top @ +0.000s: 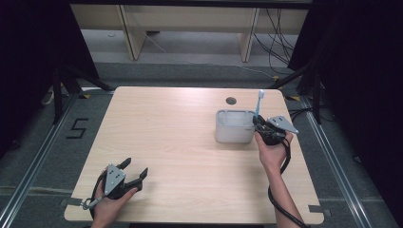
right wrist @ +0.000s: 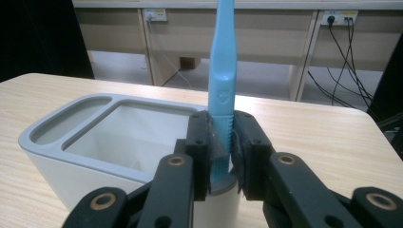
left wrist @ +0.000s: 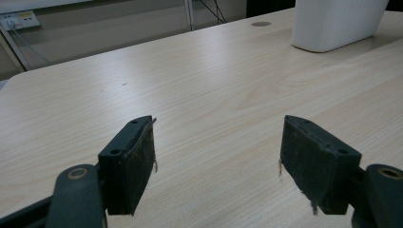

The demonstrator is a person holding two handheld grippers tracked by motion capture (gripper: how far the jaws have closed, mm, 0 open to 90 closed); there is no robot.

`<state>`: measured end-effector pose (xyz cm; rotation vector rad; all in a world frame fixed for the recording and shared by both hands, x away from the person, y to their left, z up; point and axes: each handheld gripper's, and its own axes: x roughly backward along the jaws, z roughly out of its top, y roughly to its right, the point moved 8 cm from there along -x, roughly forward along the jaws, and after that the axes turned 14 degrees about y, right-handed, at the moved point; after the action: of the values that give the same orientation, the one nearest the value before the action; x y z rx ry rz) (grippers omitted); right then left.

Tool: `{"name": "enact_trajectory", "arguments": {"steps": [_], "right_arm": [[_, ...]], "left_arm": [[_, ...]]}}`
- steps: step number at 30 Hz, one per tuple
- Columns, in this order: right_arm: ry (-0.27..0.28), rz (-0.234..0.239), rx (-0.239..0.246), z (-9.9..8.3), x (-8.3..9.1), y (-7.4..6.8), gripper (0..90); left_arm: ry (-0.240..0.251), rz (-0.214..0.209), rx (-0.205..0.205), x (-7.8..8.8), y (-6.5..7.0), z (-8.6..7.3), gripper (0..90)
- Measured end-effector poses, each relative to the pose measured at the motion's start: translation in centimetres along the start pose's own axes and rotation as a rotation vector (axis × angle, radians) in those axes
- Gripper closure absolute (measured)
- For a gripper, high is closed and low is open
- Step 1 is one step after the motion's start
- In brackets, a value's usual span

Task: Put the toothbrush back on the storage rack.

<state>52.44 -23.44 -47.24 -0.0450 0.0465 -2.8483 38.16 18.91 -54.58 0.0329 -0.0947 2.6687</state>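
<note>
Table (top: pixel 190 142): pale wood with fine lengthwise grain. Holder (top: pixel 234 126): white body, light grey rim. Toothbrush (right wrist: pixel 222 90): light blue handle, white head in the high view. Left gripper (top: pixel 134 171) and right gripper (top: pixel 259 122): black jaws, each topped by a grey plate. Floor (top: pixel 57 156): grey, marked with a black "5".

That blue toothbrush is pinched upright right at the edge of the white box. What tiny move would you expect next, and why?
Probably a short lowering. The right tool is shut on the light blue plastic toothbrush, which stands upright at the rim of the white plastic compartmented holder, its lower end apparently already entering an opening. Easing it down before opening the jaws seems sensible. The left tool rests open, away from it.
</note>
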Motion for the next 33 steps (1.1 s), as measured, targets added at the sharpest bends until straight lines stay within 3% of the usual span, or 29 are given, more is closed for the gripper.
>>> {"name": "enact_trajectory", "arguments": {"steps": [7,8,9,11,12,16,18,23,28,29,31,33], "right_arm": [[-0.007,0.001,0.008,-0.1,0.1,0.0,76.0],[-0.003,-0.004,0.025,-0.1,0.1,0.1,74.7],[-0.008,-0.002,-0.005,-0.1,0.2,-0.1,73.2],[-0.018,-0.011,0.028,0.0,0.3,0.1,70.1],[-0.021,-0.02,0.01,0.0,0.4,-0.1,67.5],[-0.03,-0.018,0.03,-0.1,0.3,0.0,59.8],[-0.04,-0.019,0.014,-0.1,0.5,-0.2,57.2],[-0.061,-0.012,0.046,-0.2,0.6,-0.1,51.8],[-0.074,0.0,0.025,0.2,1.4,-0.4,51.0],[-0.069,-0.005,0.057,0.5,1.6,-0.1,50.8],[-0.067,-0.009,0.03,0.7,2.0,-0.3,50.4],[-0.073,0.005,0.049,0.8,2.3,-0.2,50.3]], "left_arm": [[0.001,0.0,0.0,0.0,0.0,0.0,27.0],[0.001,0.0,0.0,0.0,0.0,0.0,27.0],[0.001,0.0,0.0,0.0,0.0,0.0,27.0],[0.0,0.0,-0.001,0.0,0.0,0.0,27.0],[0.0,0.0,-0.001,0.0,0.0,0.0,27.0],[0.001,0.0,0.0,0.0,0.0,0.0,27.0],[0.0,0.0,0.0,0.0,0.0,0.0,27.0],[0.001,0.0,0.0,0.0,0.0,0.0,27.0],[-0.001,0.001,-0.001,0.0,0.0,0.0,27.0],[-0.001,0.001,0.0,0.0,0.0,0.0,27.0],[-0.001,0.001,-0.001,0.0,0.0,0.0,26.9],[-0.001,0.002,-0.001,0.0,0.0,0.0,27.0]]}}
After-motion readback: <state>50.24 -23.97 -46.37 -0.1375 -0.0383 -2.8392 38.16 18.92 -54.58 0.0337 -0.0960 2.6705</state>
